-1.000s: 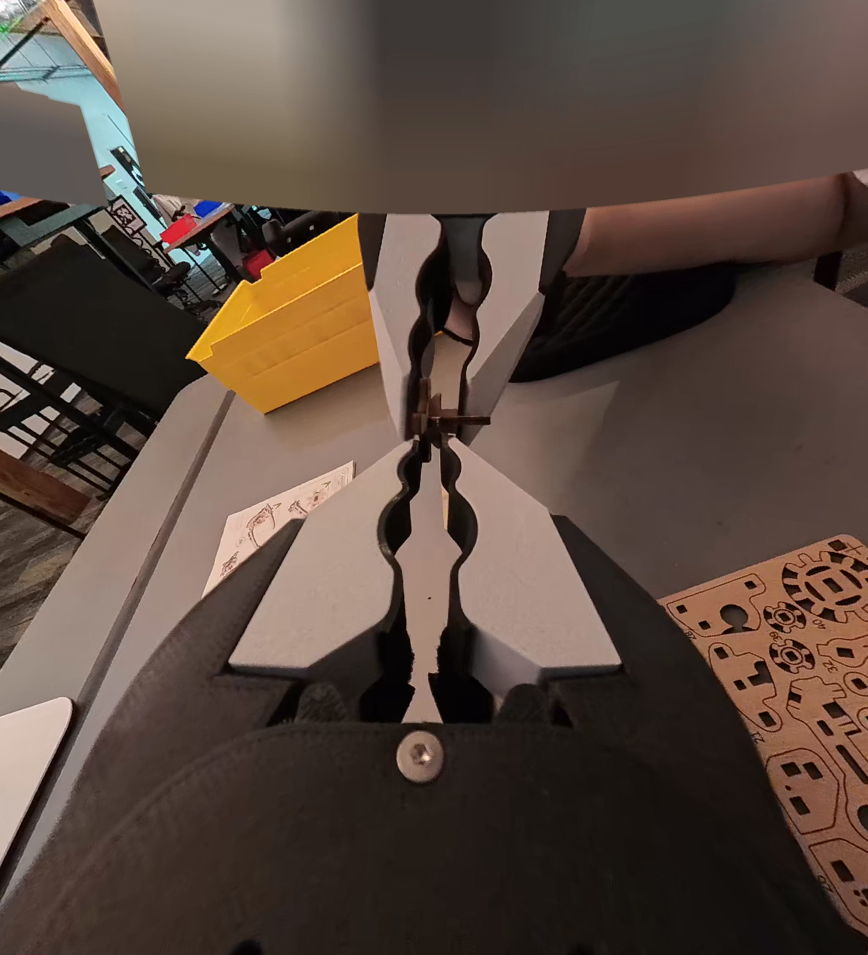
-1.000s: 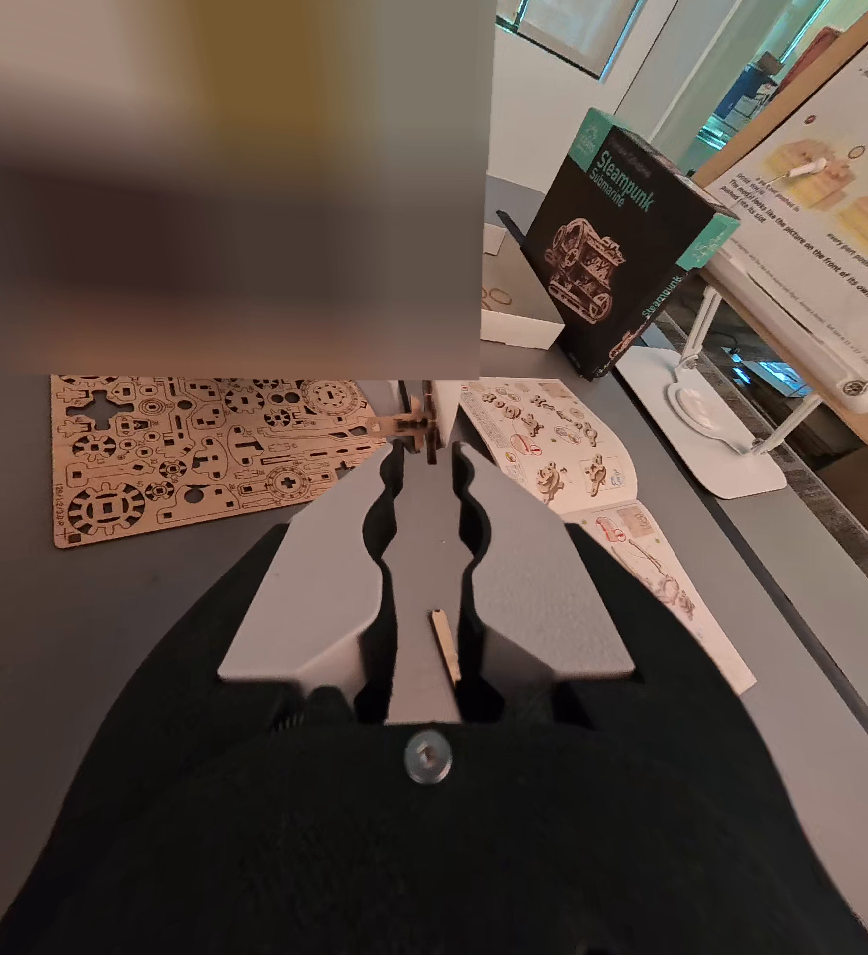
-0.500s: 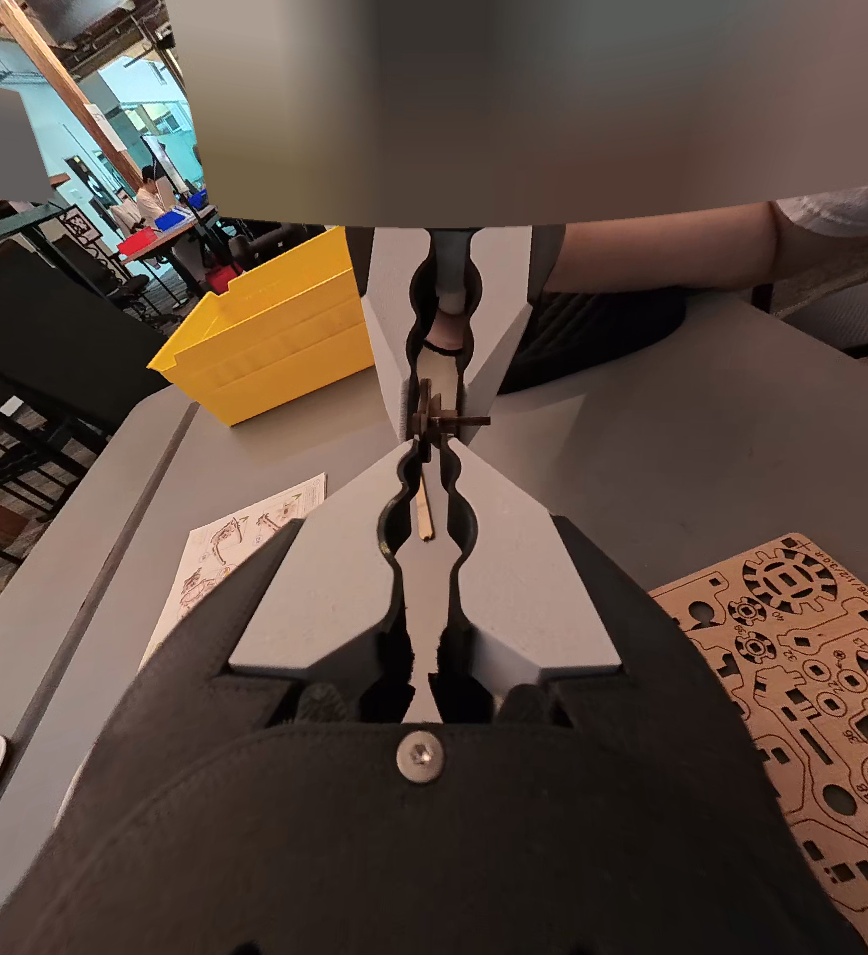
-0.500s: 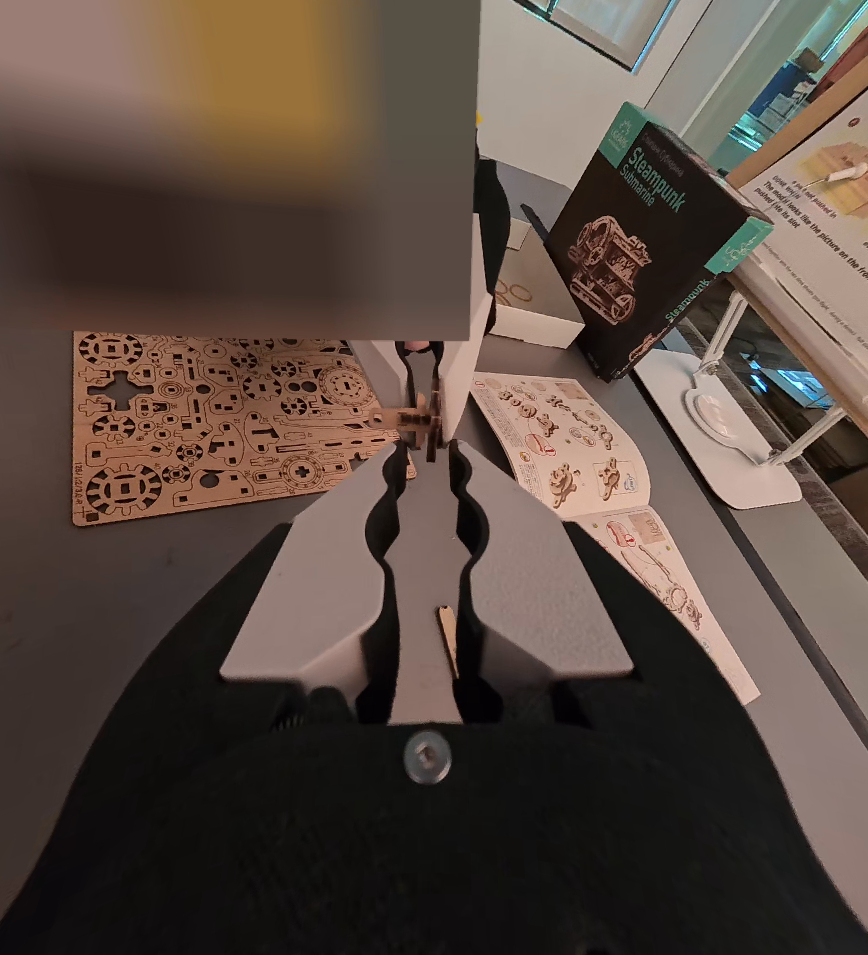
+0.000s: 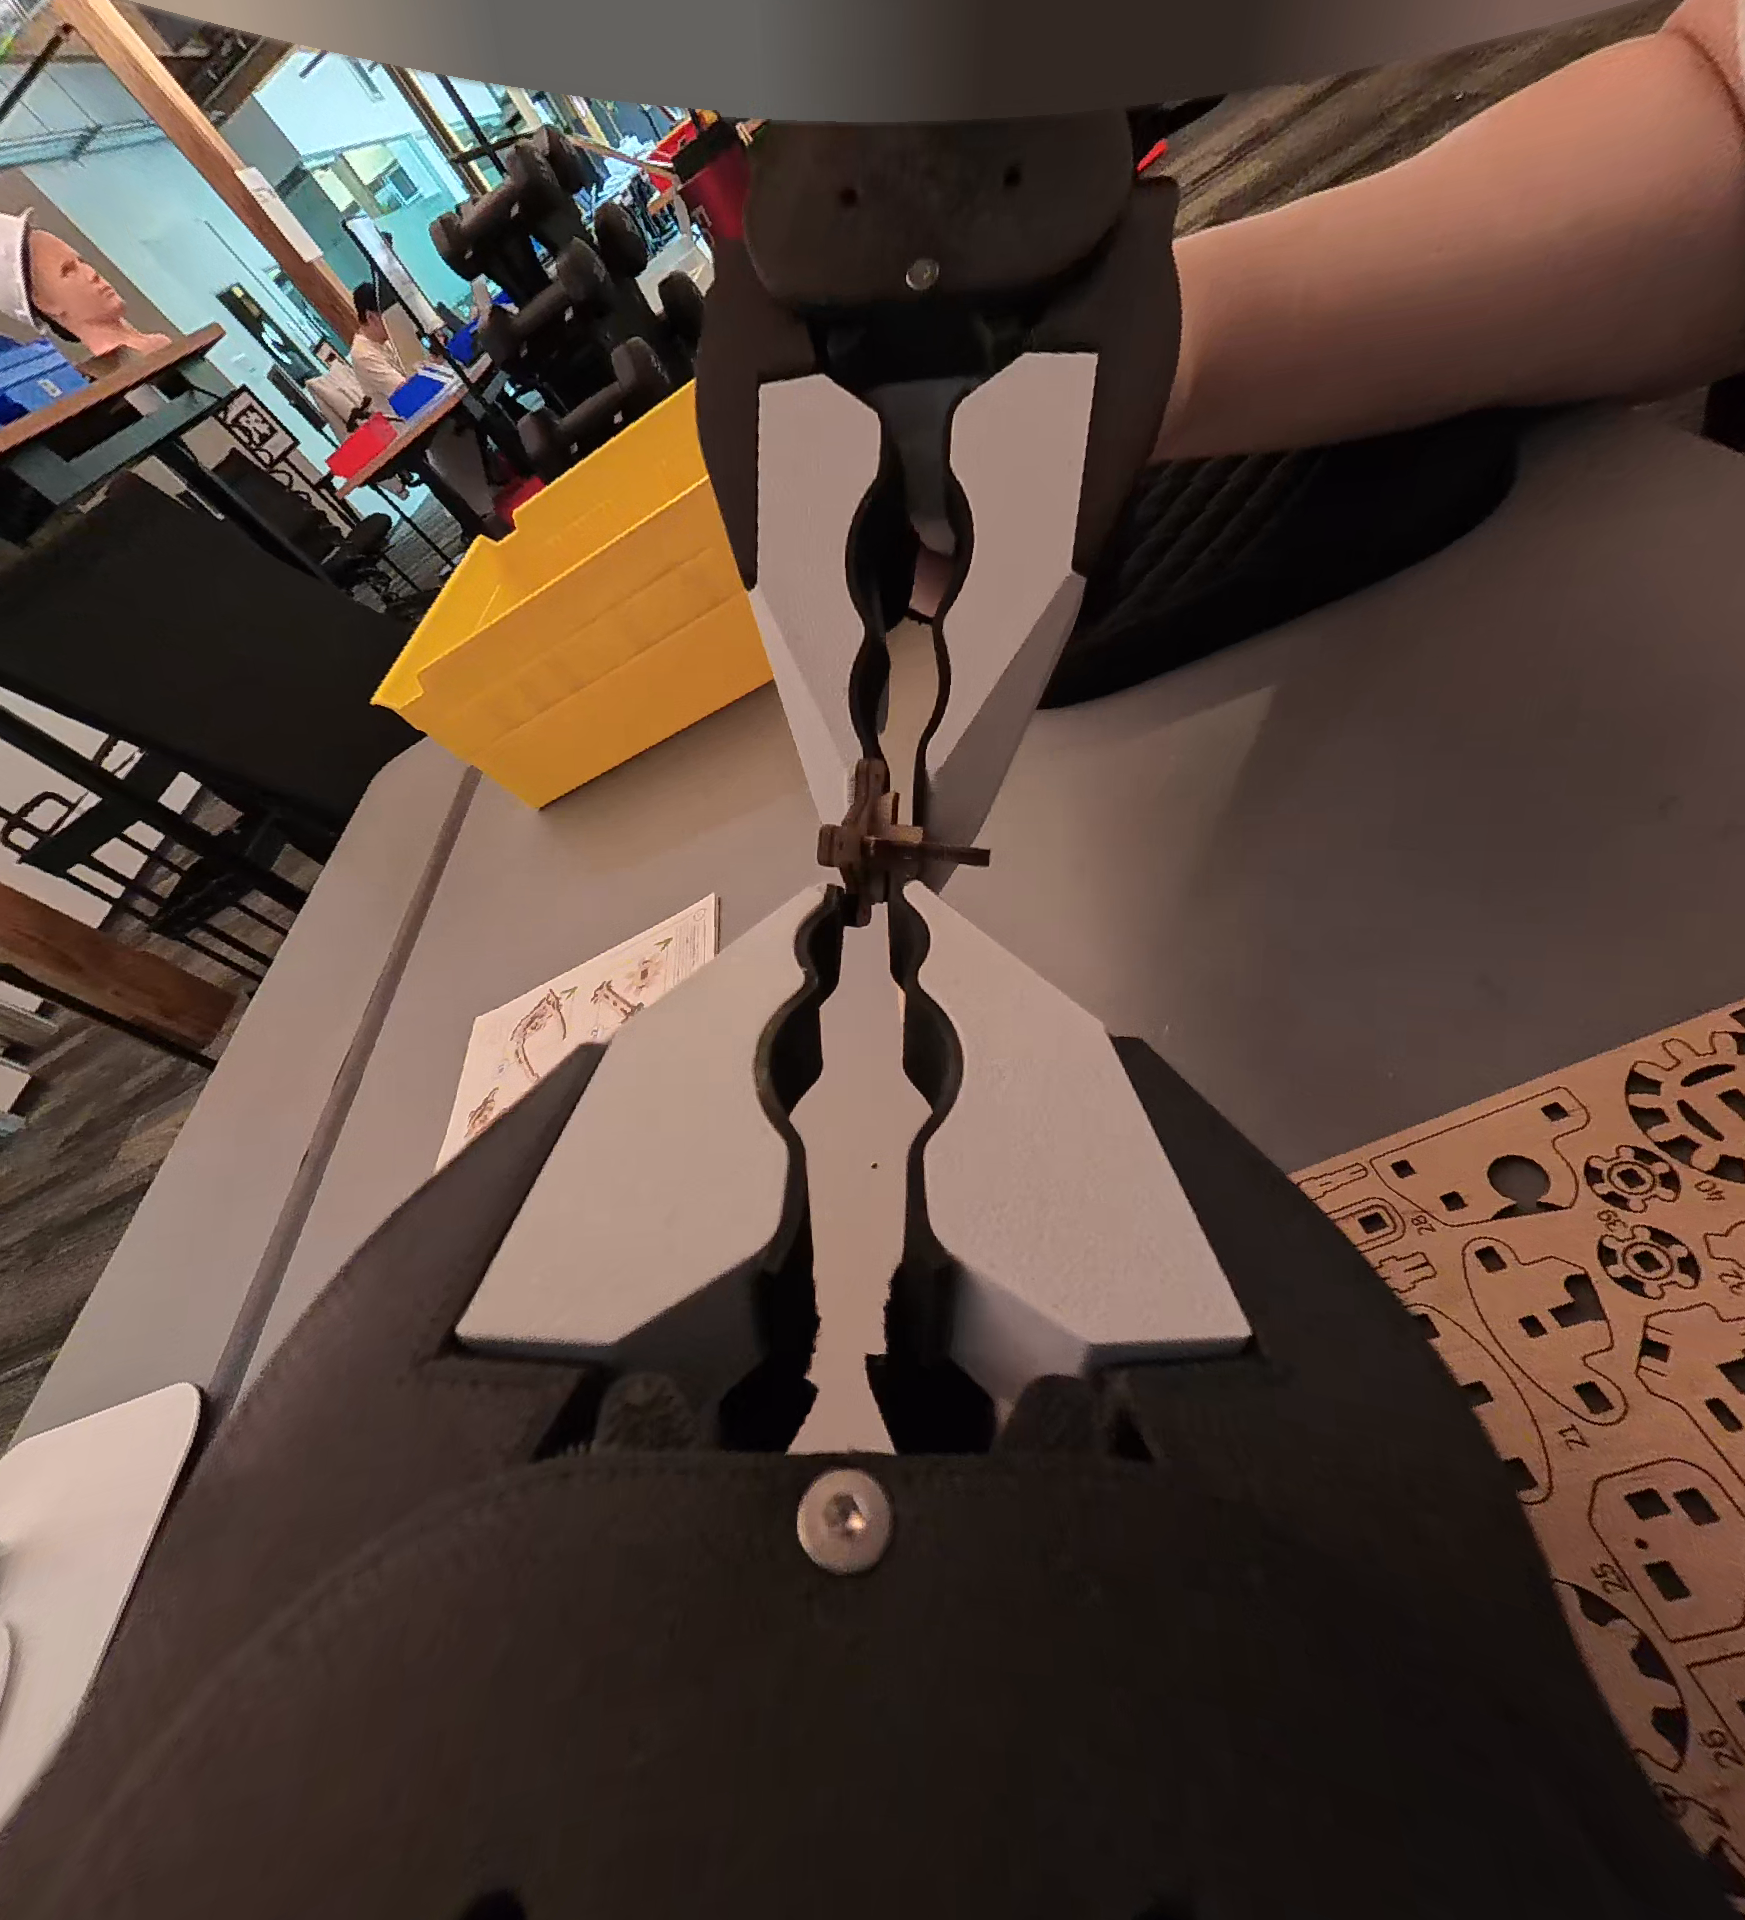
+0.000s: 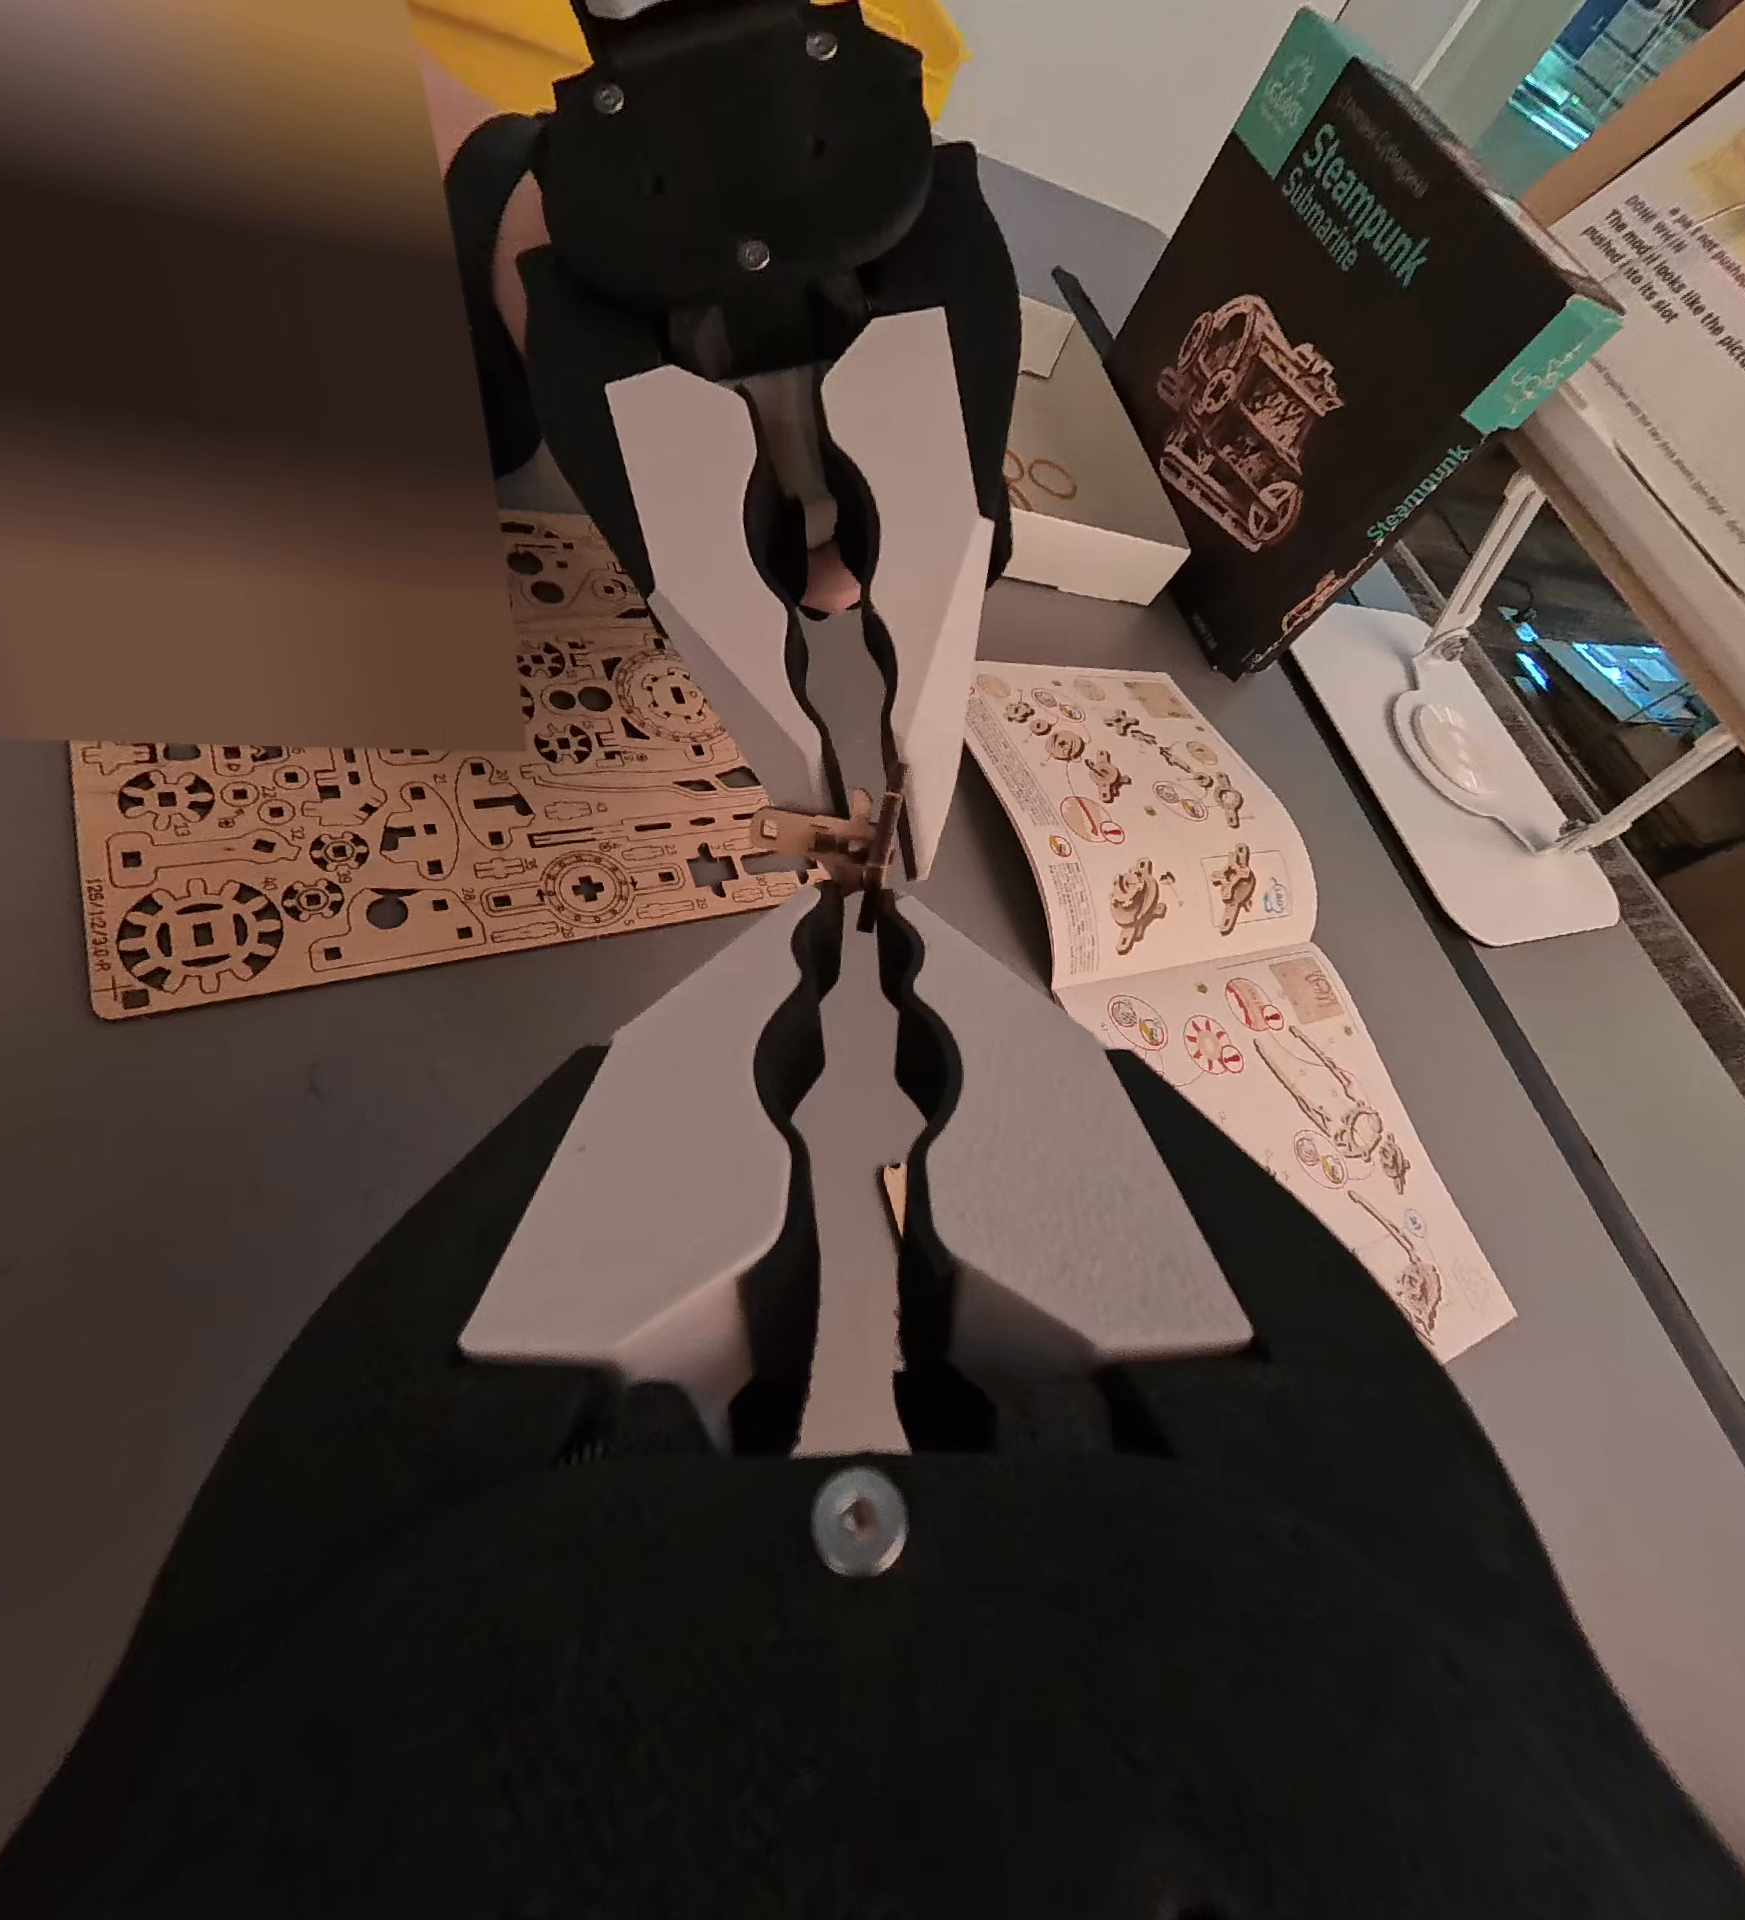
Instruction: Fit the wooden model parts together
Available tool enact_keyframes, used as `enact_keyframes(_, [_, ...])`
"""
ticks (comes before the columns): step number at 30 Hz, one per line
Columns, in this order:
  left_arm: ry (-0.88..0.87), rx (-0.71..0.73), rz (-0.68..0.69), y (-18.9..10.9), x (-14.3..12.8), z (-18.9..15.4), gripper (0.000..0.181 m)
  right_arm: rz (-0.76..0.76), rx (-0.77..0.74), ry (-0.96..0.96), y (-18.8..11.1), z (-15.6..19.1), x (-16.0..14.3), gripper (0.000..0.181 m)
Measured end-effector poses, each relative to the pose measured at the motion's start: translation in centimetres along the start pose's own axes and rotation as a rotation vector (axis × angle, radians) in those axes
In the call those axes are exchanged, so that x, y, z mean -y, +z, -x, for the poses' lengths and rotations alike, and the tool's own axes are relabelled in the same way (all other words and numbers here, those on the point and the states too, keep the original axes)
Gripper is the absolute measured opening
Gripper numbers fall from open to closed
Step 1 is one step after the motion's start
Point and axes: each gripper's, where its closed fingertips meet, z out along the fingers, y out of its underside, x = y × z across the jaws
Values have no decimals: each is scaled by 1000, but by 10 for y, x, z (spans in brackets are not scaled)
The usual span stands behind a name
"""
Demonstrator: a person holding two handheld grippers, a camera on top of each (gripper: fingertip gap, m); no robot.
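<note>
A small wooden sub-assembly [image 5: 883, 847] of crossed flat pieces hangs above the grey table [image 5: 1367, 831], held tip to tip between both grippers. My left gripper [image 5: 868, 899] is shut on its near end. My right gripper [image 5: 894, 795] comes from the far side and is shut on the other end. In the right wrist view the same assembly [image 6: 847, 836] sits between my right gripper [image 6: 860, 914] and my left gripper [image 6: 870, 826], with a tab sticking out to the left. A small wooden sliver [image 6: 892, 1184] shows between my right gripper's fingers.
A laser-cut wooden parts sheet [image 6: 380, 862] lies flat on the table, and shows too in the left wrist view [image 5: 1626, 1351]. An open instruction booklet [image 6: 1211, 935], a dark kit box [image 6: 1346, 343], a white lamp base [image 6: 1502, 810], a yellow bin [image 5: 587, 623] and a person's forearm [image 5: 1419, 291] surround the work area. The tips of both grippers are at nearly the same place. From either gripper's tips it is about 10 cm to the small wooden sliver [image 6: 892, 1184].
Both grippers stay shut tip to tip on the wooden assembly. Both have tilted, so each view now shows the opposite gripper's whole body. The table and parts sheet shifted in view.
</note>
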Motion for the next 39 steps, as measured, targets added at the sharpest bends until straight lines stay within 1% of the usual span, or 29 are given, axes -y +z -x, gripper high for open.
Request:
enact_keyframes(3, [0, -7, 17, 0, -3, -1, 6, 18, -4, -18, 1, 1, -2, 4])
enact_keyframes(6, [17, -8, 71, -1, -11, 0, 15, 53, -20, -31, 3, -1, -8, 4])
enact_keyframes(9, [-31, -44, 128, -4, -19, 0, 20, 114, -70, -56, 2, -10, -18, 4])
enact_keyframes(11, [-71, -57, 138, -4, -18, 0, 27, 146, -101, -102, 2, -12, -22, 4])
enact_keyframes(12, [-73, -50, 136, -4, -16, 1, 27, 163, -107, -129, 3, -12, -24, 4])
enact_keyframes(16, [42, 19, 109, -5, -8, 5, 16, 212, -106, -205, 9, -6, -30, 5])
enact_keyframes(23, [69, -35, 119, -3, -11, -6, 9, 162, -76, -202, 8, 1, -21, 4])
enact_keyframes(25, [84, -44, 110, -4, -9, -9, 8, 166, -65, -205, 9, 3, -22, 4])
enact_keyframes(31, [157, -79, 139, -1, -13, -20, 6, 191, -31, -226, 13, 10, -27, 5])
enact_keyframes(36, [127, -62, 86, -4, -4, -16, 5, 120, -49, -210, 10, 7, -16, 5])
enact_keyframes(39, [98, -51, 75, -5, -2, -11, 6, 109, -81, -229, 7, 3, -13, 5])
